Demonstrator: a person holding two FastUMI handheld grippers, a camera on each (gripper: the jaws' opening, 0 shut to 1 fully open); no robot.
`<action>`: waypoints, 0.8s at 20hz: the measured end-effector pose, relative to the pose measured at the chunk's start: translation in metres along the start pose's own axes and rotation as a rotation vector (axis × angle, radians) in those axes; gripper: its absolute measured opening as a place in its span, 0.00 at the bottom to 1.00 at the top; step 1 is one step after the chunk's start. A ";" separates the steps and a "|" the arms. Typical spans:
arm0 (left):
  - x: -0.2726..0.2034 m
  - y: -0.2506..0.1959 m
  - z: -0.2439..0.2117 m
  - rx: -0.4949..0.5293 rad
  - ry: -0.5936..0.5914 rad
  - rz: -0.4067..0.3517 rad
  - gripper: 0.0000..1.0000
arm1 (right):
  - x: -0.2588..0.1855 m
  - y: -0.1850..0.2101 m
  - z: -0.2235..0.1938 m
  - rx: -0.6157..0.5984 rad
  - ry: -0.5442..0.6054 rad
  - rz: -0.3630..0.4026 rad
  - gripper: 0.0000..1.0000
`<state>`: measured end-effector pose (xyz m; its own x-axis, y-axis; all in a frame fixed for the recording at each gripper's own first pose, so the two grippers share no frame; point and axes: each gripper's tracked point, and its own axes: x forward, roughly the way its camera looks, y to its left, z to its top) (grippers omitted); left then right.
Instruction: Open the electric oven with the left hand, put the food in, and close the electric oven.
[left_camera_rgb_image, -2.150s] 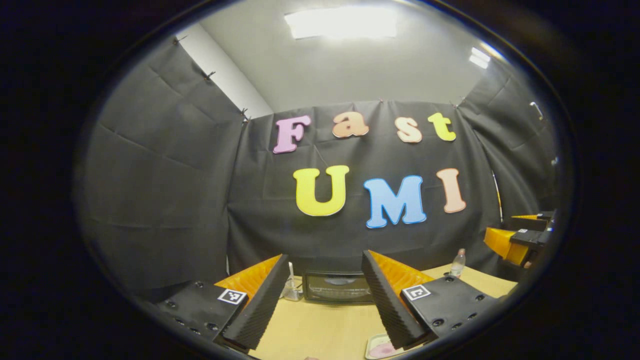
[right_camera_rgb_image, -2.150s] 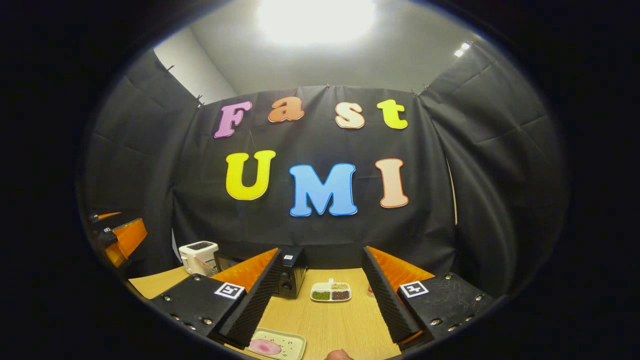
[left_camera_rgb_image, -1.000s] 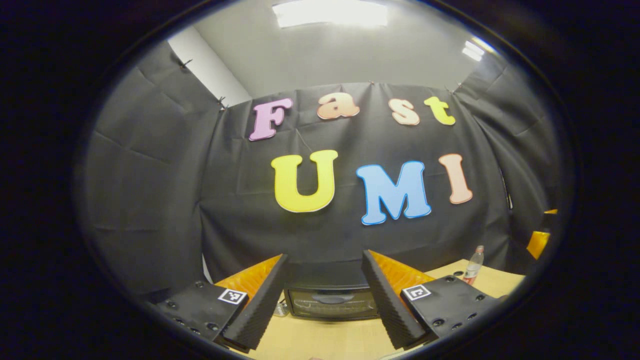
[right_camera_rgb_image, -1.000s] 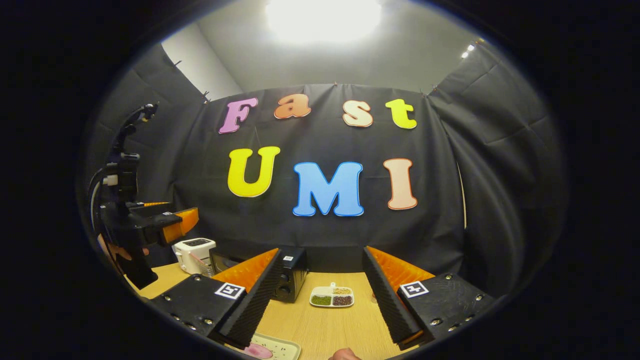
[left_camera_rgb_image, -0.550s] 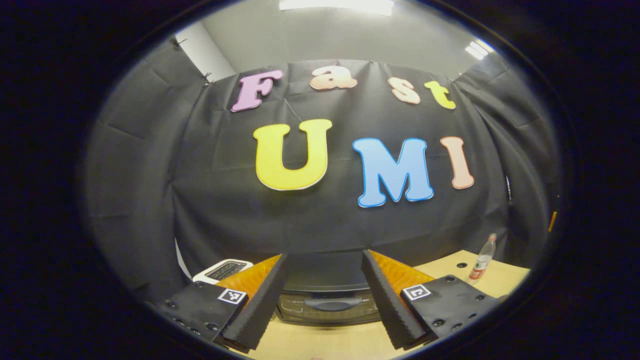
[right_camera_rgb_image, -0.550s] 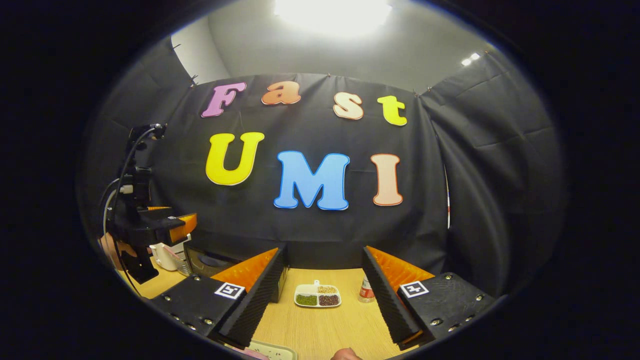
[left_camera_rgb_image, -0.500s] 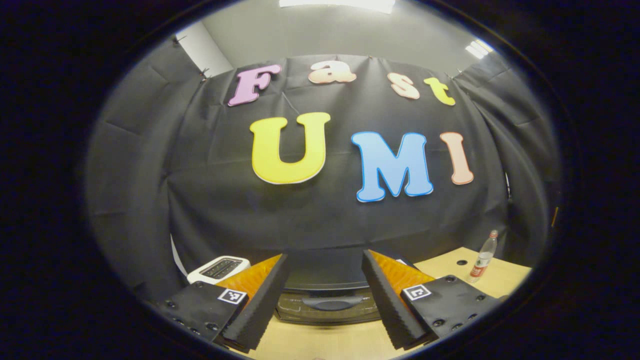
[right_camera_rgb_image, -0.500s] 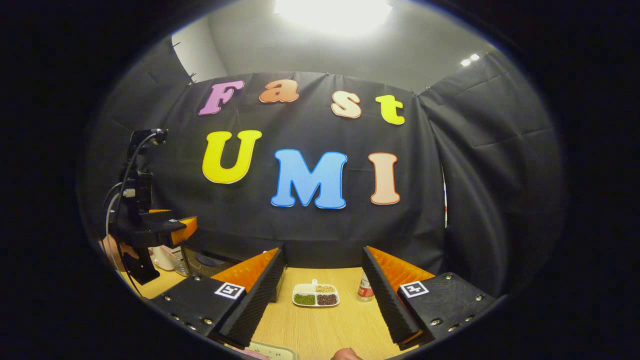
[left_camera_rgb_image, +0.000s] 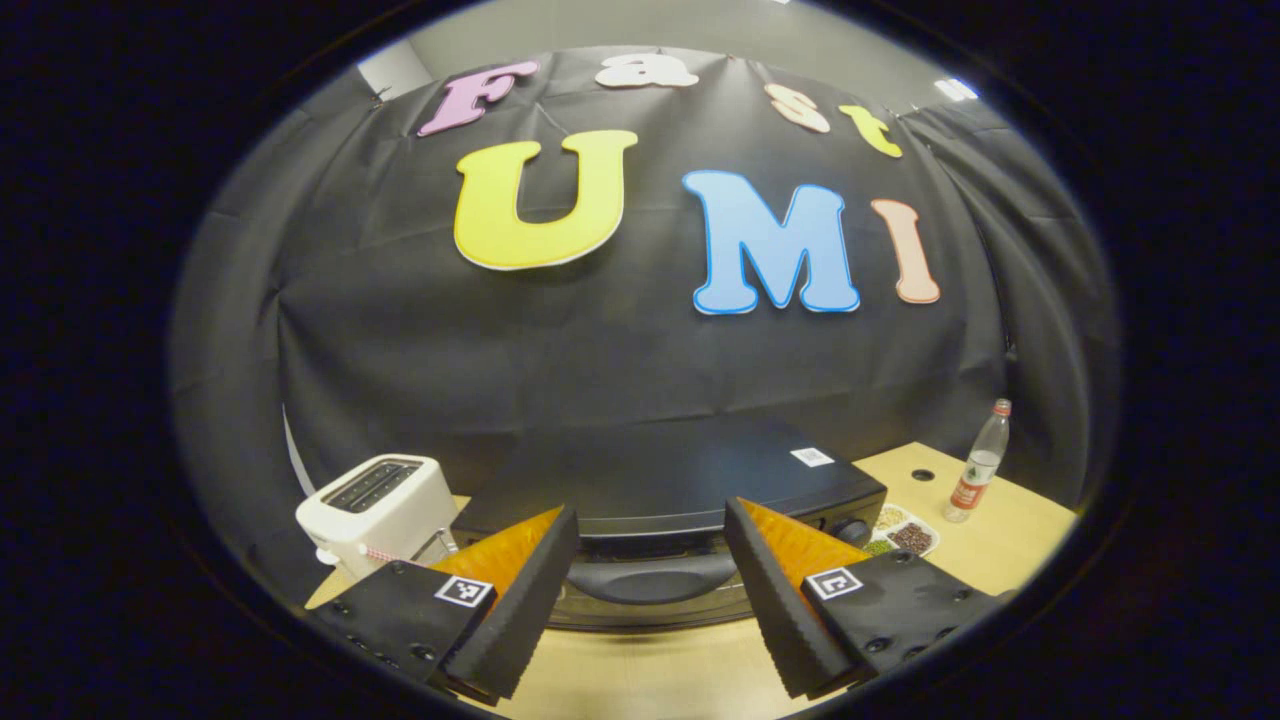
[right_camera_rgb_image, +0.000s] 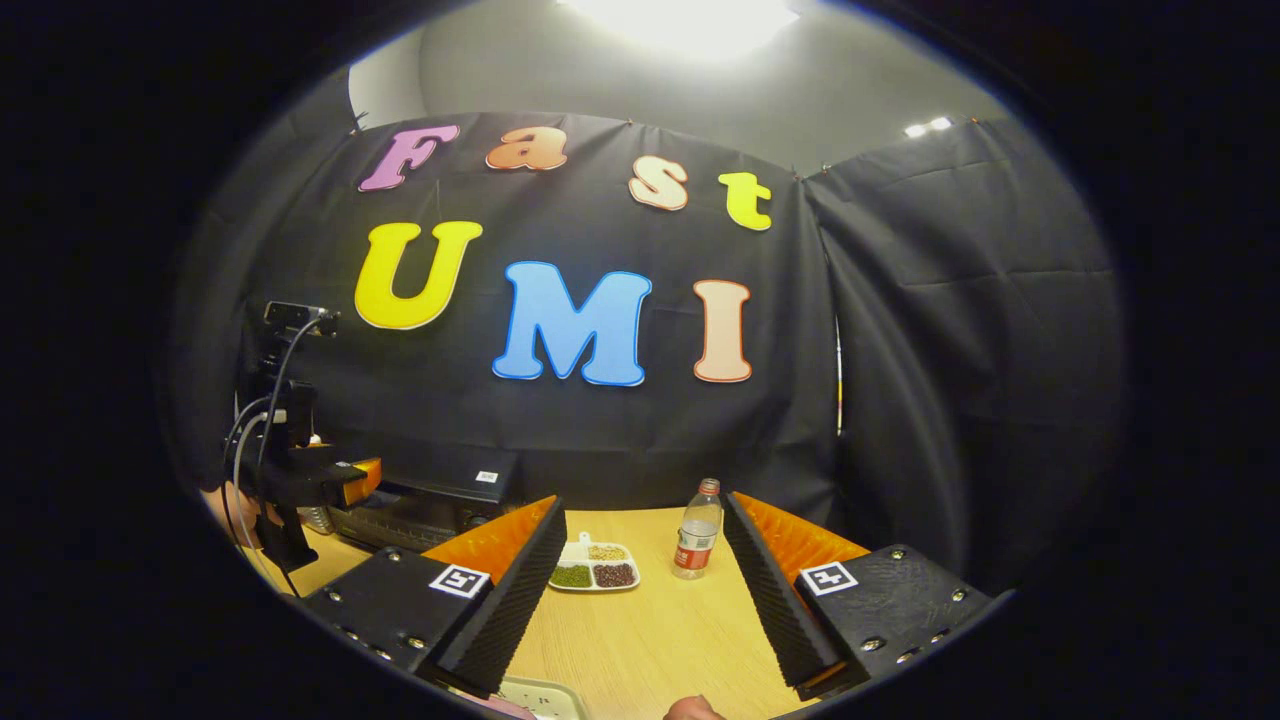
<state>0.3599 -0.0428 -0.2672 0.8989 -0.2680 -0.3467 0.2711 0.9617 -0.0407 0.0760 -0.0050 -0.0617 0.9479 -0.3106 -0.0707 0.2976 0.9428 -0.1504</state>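
Oven handle (left_camera_rgb_image: 650, 578) sits low centre in the left gripper view, framed by our left gripper (left_camera_rgb_image: 648, 600), whose fingers are spread wide and hold nothing. Behind it the electric oven (left_camera_rgb_image: 680, 480) is closed. If we close too high, we may slip off the handle.

Our right gripper (right_camera_rgb_image: 645, 610), at the bottom of the right gripper view, is likewise spread and empty.

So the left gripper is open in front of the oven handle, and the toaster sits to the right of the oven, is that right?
Not quite. In the left gripper view the toaster sits to the left of the oven, not the right. The rest holds: the left gripper is open, with the oven handle between its fingers, untouched.
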 end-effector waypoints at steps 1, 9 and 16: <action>0.005 0.000 -0.005 -0.004 0.009 0.002 1.00 | -0.001 -0.004 -0.001 -0.002 0.006 -0.017 0.97; 0.024 0.003 -0.029 -0.012 0.018 0.029 0.98 | -0.008 -0.025 -0.007 -0.036 0.025 -0.101 0.98; 0.005 0.000 -0.037 0.001 0.002 0.043 1.00 | -0.010 -0.014 -0.013 -0.018 0.029 -0.067 0.97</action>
<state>0.3518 -0.0425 -0.3037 0.9090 -0.2259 -0.3503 0.2324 0.9723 -0.0242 0.0614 -0.0168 -0.0715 0.9221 -0.3766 -0.0884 0.3580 0.9174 -0.1739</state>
